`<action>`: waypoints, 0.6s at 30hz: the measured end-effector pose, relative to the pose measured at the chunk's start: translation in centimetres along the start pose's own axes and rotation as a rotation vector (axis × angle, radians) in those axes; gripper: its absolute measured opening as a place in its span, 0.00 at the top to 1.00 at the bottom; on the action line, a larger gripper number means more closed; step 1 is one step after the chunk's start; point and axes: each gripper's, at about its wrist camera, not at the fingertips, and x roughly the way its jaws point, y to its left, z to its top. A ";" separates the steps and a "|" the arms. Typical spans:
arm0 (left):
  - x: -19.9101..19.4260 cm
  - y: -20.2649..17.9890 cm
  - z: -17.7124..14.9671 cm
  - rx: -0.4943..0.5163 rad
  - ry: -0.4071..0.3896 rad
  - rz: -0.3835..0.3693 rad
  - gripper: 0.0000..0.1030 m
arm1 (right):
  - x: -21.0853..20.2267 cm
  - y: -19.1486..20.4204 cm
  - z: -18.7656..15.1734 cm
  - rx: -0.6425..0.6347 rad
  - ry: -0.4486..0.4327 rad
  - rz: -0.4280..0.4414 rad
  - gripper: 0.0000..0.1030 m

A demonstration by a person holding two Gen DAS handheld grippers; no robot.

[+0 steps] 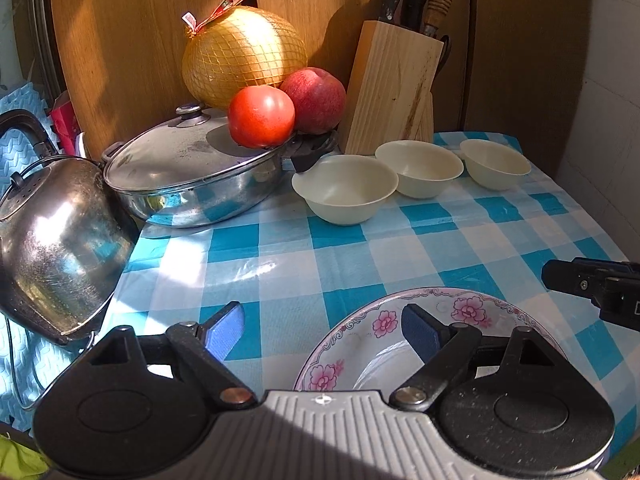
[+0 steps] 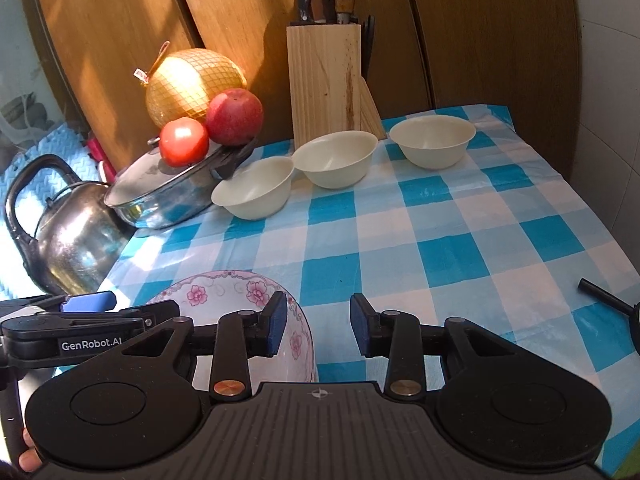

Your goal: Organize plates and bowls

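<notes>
1. The left gripper (image 1: 322, 332) is hovering with its jaws released wide; one finger is standing over the flowered bowl (image 1: 400, 340), not pressing it
2. The right gripper (image 2: 319, 324) is also standing open with nothing between its jaws, the flowered bowl just beside its left finger
3. Farther back, three white bowls (image 2: 334, 158) are sitting separately in a row on the checked tablecloth (image 2: 440, 248); stacking them seems not yet done

Glossy steel kettle (image 1: 60, 240) and pot (image 1: 192, 184), matt cream bowls (image 1: 346, 194), raw-wood knife block (image 1: 390, 92).
</notes>
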 end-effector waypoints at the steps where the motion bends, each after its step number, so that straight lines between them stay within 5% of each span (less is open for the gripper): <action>1: 0.1 -0.1 0.3 0.005 -0.007 0.009 0.22 | 0.2 0.2 0.6 -0.023 -0.018 -0.016 0.58; 18: 4.3 -1.5 3.7 0.021 0.014 0.035 0.20 | 4.9 0.3 5.3 -0.073 -0.042 -0.048 0.57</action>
